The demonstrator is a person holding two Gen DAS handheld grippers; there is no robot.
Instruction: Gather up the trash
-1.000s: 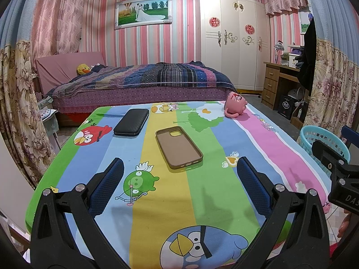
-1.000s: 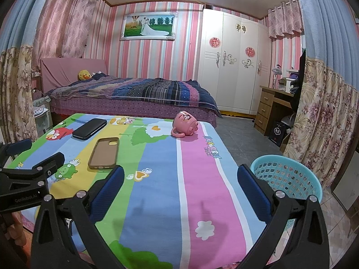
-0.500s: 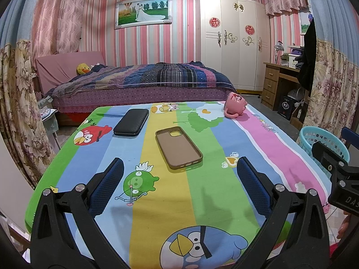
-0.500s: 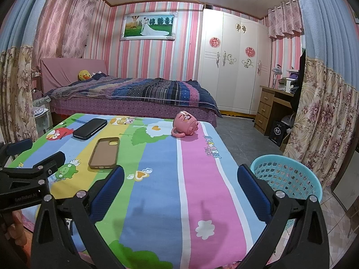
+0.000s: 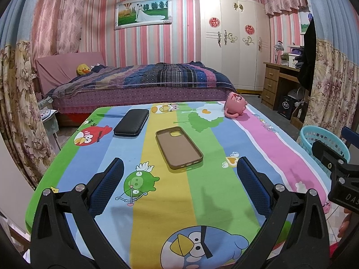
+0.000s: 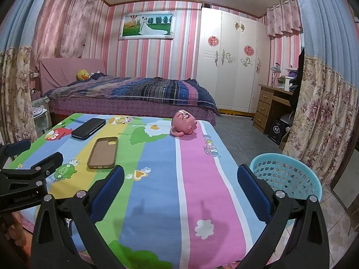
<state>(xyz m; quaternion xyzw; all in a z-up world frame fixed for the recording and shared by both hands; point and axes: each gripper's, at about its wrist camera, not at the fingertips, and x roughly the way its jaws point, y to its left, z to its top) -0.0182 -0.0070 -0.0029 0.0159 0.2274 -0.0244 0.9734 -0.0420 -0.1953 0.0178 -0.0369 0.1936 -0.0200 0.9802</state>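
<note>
A brown phone case point(image 5: 178, 147) lies open side up in the middle of the table; it also shows in the right wrist view point(image 6: 103, 152). A black case point(image 5: 131, 122) lies far left point(image 6: 88, 128). A pink mug point(image 5: 235, 107) lies on its side at the far right point(image 6: 183, 122). A turquoise basket point(image 6: 286, 176) stands on the floor right of the table point(image 5: 323, 142). My left gripper point(image 5: 179, 179) is open and empty over the table's near end. My right gripper point(image 6: 180, 179) is open and empty over the near right part, next to the basket.
The table point(image 5: 258, 134) carries a striped cartoon cloth. A bed point(image 5: 143, 80) stands beyond it, a white wardrobe point(image 5: 233, 42) and a wooden desk point(image 5: 278, 83) at the right. Flowered curtains point(image 6: 323, 116) hang close on both sides.
</note>
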